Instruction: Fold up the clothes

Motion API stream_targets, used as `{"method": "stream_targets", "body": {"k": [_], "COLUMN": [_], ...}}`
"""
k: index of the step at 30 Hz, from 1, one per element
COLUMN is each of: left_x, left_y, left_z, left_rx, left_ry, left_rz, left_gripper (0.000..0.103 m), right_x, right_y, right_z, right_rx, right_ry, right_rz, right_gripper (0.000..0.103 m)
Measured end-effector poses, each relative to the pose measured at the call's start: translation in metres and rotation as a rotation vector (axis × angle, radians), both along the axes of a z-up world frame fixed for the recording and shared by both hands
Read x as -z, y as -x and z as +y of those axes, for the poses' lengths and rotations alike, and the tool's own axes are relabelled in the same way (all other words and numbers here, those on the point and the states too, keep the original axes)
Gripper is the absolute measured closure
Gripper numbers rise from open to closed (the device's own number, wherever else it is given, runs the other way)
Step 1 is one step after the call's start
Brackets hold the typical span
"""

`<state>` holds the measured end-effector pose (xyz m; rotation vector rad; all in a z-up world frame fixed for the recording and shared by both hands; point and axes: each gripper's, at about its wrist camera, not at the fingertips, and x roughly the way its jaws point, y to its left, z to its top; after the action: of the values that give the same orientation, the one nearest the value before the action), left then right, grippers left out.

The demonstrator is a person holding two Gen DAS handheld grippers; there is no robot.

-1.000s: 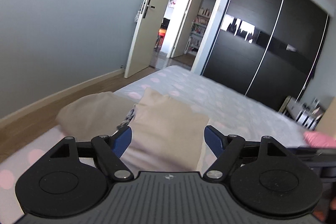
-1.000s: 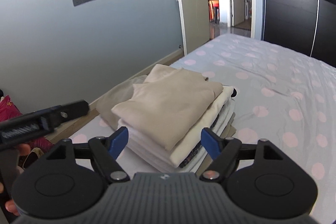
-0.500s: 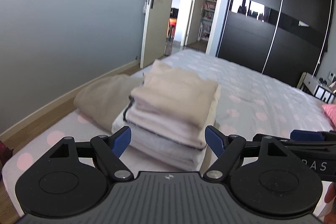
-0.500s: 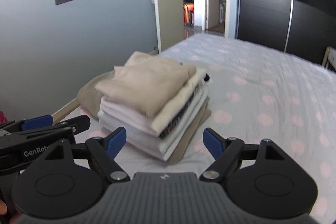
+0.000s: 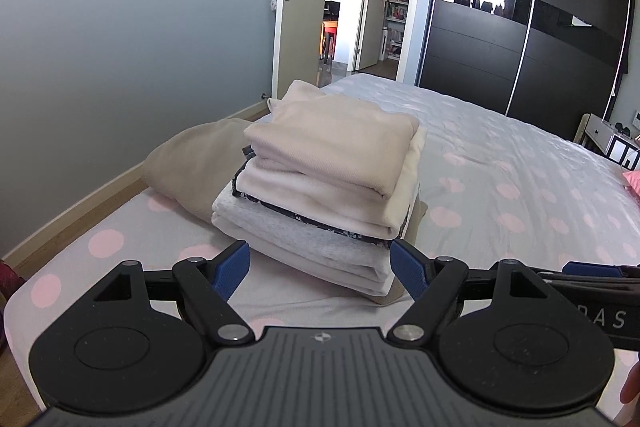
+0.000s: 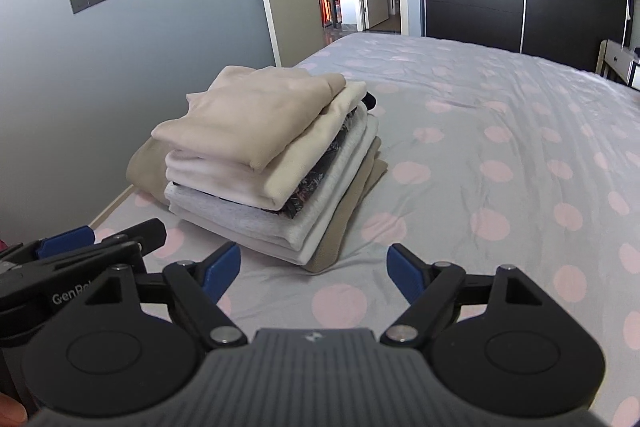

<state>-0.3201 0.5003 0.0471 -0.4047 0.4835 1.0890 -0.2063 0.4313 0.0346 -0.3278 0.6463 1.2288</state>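
Cream and beige cloth topped the stack of folded clothes (image 5: 324, 187), which sat on the dotted bedsheet (image 5: 500, 163) near the bed's left edge, its long axis running away from the cameras toward the open door (image 5: 298, 7). Folded edges faced the grippers. Behind it, a tan garment (image 5: 188, 163) lay loose, partly hidden by the pile. Lower layers were hard to tell apart. Left gripper (image 5: 320, 267) hovered just short of the stack, fingers spread, holding nothing. Right gripper (image 6: 314, 267) was spread too, empty, near the pile's corner.
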Motion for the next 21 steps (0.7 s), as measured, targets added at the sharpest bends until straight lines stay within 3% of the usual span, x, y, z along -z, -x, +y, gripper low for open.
{"method": "stream_targets", "body": {"k": [6, 21], "left_x": [-0.007, -0.014], "left_y": [-0.004, -0.001], "left_z": [-0.009, -0.010], "left_rx": [-0.018, -0.003], "left_ry": [-0.073, -0.078], "left_rz": [0.041, 0.011], "left_gripper": [0.027, 0.027], "right_x": [-0.001, -0.010], "right_y": [0.006, 0.009], "right_z": [-0.004, -0.013], "right_rx": [0.001, -0.005], "right_ry": [-0.013, -0.026], "right_rz": [-0.061, -0.088], "right_gripper": [0.021, 0.021]}}
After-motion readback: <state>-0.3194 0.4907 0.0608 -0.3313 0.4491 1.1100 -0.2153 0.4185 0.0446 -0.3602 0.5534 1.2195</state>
